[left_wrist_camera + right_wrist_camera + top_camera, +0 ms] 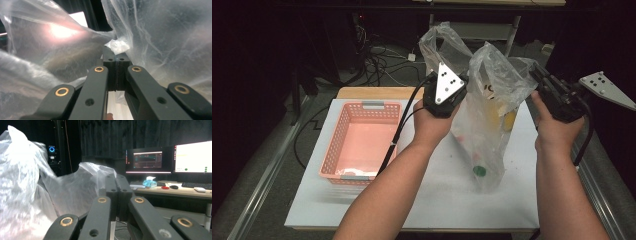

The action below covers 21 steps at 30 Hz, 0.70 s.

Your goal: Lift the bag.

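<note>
Dark curtains ring the white surface (447, 200), where a pink basket (357, 142) sits down-left of the left tongs (451, 80). Between both tongs hangs a clear plastic bag (489, 125), its bottom on the surface. Left tongs pinch one rim, right tongs (537, 75) the other, holding small coloured items (479, 171) inside.

A plastic bag (489, 115) hangs above the right half of the table (437, 200), held up between the left gripper (460, 82) and right gripper (536, 75); a basket (359, 142) sits near the table's left edge.
</note>
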Tool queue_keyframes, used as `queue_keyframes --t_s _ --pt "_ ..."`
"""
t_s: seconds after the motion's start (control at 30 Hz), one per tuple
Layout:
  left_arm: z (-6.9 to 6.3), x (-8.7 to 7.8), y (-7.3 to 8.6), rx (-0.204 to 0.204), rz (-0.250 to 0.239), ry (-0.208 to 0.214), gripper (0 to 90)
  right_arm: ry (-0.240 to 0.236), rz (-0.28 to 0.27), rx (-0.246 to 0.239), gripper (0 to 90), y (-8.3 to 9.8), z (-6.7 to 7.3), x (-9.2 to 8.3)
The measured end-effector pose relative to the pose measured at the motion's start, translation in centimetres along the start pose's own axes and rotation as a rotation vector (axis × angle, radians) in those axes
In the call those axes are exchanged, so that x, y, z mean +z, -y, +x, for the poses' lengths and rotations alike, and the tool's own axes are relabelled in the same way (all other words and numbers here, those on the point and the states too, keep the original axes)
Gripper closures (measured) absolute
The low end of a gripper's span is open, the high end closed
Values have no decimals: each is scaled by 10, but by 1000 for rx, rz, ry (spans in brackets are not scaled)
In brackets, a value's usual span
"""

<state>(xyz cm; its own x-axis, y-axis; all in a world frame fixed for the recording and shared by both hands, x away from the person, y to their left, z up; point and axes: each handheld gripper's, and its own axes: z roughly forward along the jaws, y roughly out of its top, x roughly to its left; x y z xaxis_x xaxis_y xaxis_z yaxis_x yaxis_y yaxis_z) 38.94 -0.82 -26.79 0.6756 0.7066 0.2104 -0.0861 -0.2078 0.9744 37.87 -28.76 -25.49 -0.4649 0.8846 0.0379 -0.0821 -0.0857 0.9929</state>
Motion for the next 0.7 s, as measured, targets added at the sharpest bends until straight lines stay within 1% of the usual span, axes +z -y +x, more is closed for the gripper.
queue_keyframes --t_s 0.03,0.17,0.27,0.33,0.4,0.5,0.57,0.6,0.67,0.7 --pt "-2 2 4 1 13 7 881 3 5 -3 900 3 -1 0" --pt "-8 7 21 -31 40 33 881 8 41 0 900 21 -2 -1" --pt "-8 8 27 -57 64 65 878 9 70 -4 900 34 -2 -3" --pt "-8 7 30 -80 75 85 872 8 87 -7 900 40 -2 -4" --pt "-9 5 32 -82 82 87 861 5 103 -12 900 44 -2 -5" --pt "-8 1 36 -104 90 93 848 3 123 -20 900 49 -1 -6" --pt "-7 -2 39 -111 97 97 837 0 136 -15 900 52 0 -6" --pt "-7 -3 41 -115 103 102 829 -5 141 -25 900 54 0 -6" --pt "-8 -8 44 -122 110 108 786 -8 148 -15 900 56 1 -7" --pt "-9 -11 46 -135 114 114 756 -14 153 -26 900 57 2 -7"
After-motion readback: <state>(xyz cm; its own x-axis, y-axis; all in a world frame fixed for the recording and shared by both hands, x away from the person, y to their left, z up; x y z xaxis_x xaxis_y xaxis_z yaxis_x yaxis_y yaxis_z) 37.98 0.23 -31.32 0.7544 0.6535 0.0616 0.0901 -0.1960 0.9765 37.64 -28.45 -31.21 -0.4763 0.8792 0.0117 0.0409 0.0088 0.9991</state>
